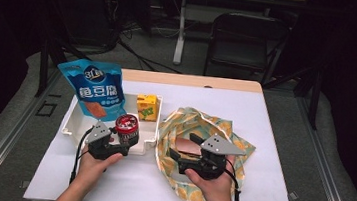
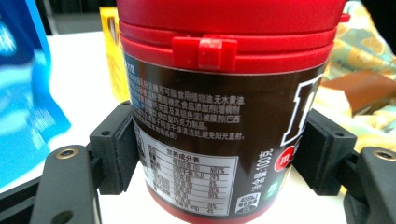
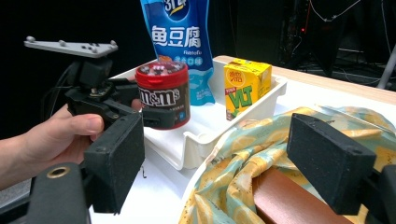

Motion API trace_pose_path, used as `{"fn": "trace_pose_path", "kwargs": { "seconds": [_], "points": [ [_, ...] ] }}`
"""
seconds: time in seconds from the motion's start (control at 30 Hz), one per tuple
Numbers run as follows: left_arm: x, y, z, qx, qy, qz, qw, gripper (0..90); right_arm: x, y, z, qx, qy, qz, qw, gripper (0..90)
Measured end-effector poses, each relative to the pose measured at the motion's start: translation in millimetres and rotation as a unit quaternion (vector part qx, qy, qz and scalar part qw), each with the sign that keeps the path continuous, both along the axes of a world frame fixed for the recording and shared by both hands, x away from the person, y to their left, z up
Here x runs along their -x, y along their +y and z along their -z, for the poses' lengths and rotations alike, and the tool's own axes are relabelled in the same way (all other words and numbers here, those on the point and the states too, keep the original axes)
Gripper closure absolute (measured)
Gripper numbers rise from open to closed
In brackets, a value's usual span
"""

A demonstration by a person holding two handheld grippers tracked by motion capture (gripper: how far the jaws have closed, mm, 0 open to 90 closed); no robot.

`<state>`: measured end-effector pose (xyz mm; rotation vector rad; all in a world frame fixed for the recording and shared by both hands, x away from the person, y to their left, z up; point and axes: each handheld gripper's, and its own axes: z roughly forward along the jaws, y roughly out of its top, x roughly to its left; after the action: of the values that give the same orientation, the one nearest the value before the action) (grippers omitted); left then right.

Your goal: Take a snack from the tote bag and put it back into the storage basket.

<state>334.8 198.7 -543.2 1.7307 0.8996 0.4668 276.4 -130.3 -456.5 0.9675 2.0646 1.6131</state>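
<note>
A brown candy jar with a red lid stands upright between the jaws of my left gripper, just over the front of the white tray. In the left gripper view both black pads press on the jar's sides. My right gripper hovers over a yellow-and-teal patterned cloth bag. Its jaws stand wide apart, with nothing gripped. A brown flat box lies in the bag below them.
In the tray a blue snack pouch leans at the back left and a yellow juice box stands at the back right. The bag lies right of the tray on the white table. A black chair stands beyond the far edge.
</note>
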Motion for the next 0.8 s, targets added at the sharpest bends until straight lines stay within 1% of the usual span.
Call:
{"fn": "trace_pose_path", "kwargs": {
  "seconds": [0.07,0.13,0.2,0.27,0.33,0.37,0.4,0.43,0.5,0.53,0.6,0.63,0.67,0.7,0.8],
  "points": [
    [-2.5,-3.1,3.9,-0.018,0.008,-0.004,0.9998,25.8,-0.4,-0.2,0.7,-0.001,0.001,0.001,1.0,19.7],
    [-4.9,-4.7,7.0,-0.021,0.019,-0.003,0.9996,25.8,-0.6,-0.1,1.5,-0.003,0.002,0.003,1.0,19.9],
    [-7.5,-7.5,9.4,-0.03,0.029,-0.011,0.9991,25.8,-0.7,-0.3,1.7,-0.002,0.001,0.003,1.0,20.0],
    [-10.4,-8.4,12.7,-0.033,0.039,-0.013,0.9986,25.8,-0.7,-0.3,1.7,-0.002,0.001,0.004,1.0,20.1],
    [-13.0,-9.7,16.4,-0.046,0.048,-0.016,0.9977,25.8,-0.8,-0.5,1.8,-0.001,0.001,0.004,1.0,20.2],
    [-14.3,-9.6,18.1,-0.05,0.053,-0.014,0.9972,25.8,-0.9,-0.8,1.9,0.0,0.001,0.004,1.0,20.2],
    [-15.4,-10.1,20.0,-0.049,0.056,-0.013,0.9972,25.8,-1.0,-0.8,2.2,0.001,0.001,0.004,1.0,20.3],
    [-16.7,-10.4,19.9,-0.055,0.064,-0.008,0.9964,25.8,-1.0,-0.8,2.6,0.001,0.001,0.006,1.0,20.3],
    [-18.7,-12.8,20.9,-0.058,0.065,-0.012,0.9962,25.8,-1.4,-0.7,3.1,0.002,0.002,0.006,1.0,20.5],
    [-18.8,-13.0,20.5,-0.062,0.068,-0.013,0.9956,25.8,-1.7,-0.6,3.3,0.001,0.002,0.005,1.0,20.5],
    [-20.4,-13.4,21.1,-0.061,0.072,-0.013,0.9954,25.8,-1.8,-0.4,3.5,0.002,0.002,0.006,1.0,20.6],
    [-21.1,-13.6,20.5,-0.068,0.081,-0.008,0.9944,25.7,-1.7,-0.2,3.6,0.001,0.002,0.006,1.0,20.7],
    [-21.9,-15.5,21.5,-0.069,0.079,-0.006,0.9945,25.7,-1.6,-0.1,3.6,0.002,0.002,0.006,1.0,20.8],
    [-22.1,-17.5,21.5,-0.079,0.08,-0.005,0.9936,25.7,-1.4,0.1,3.7,0.002,0.002,0.006,1.0,20.8],
    [-22.5,-25.1,21.8,-0.115,0.085,0.002,0.9898,25.6,-1.2,-0.2,3.7,0.002,0.002,0.008,1.0,21.0]
  ]
}}
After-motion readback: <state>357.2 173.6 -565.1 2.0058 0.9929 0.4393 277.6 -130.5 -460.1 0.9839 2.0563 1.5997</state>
